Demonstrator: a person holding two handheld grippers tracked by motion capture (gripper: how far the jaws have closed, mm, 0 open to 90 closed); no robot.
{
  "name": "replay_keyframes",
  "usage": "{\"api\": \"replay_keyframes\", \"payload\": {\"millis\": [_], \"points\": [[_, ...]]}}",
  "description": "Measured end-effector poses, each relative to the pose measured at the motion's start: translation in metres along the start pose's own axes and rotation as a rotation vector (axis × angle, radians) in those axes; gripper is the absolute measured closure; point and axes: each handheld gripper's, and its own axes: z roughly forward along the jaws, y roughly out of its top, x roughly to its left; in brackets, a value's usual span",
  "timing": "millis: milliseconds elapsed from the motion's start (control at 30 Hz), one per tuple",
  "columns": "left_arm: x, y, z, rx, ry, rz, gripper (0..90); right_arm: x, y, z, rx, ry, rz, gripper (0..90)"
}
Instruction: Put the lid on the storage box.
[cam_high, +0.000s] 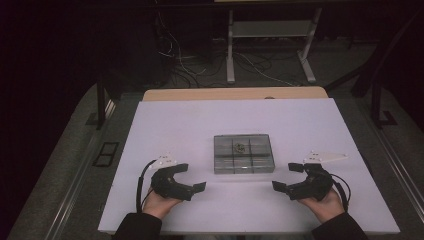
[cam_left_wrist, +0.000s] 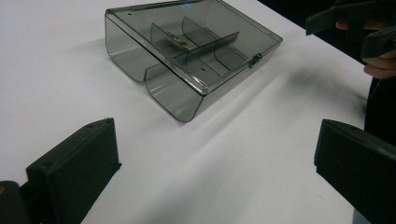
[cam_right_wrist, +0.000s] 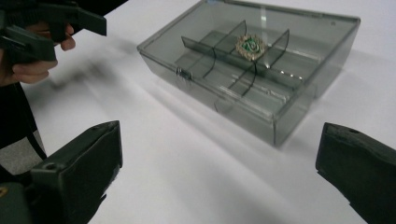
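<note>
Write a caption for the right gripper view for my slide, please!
Open right gripper faces a closed smoky plastic box with a small green trinket inside.

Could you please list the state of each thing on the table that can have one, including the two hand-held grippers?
Compartment box: lid closed, latch fastened, flat on the table.
Small ornament: inside the box, in a middle compartment at the far side.
Left hand-held gripper: open, nothing between its jaws, apart from the box.
Right hand-held gripper: open, nothing between its jaws, apart from the box.
</note>
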Motion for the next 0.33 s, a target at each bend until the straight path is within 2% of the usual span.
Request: {"api": "replay_keyframes", "payload": {"millis": [333], "points": [[-0.002, -0.007, 0.0, 0.0, -0.009, 0.003, 0.0, -0.004, -0.021, -0.009, -0.001, -0.011, 0.023, 0.4]]}}
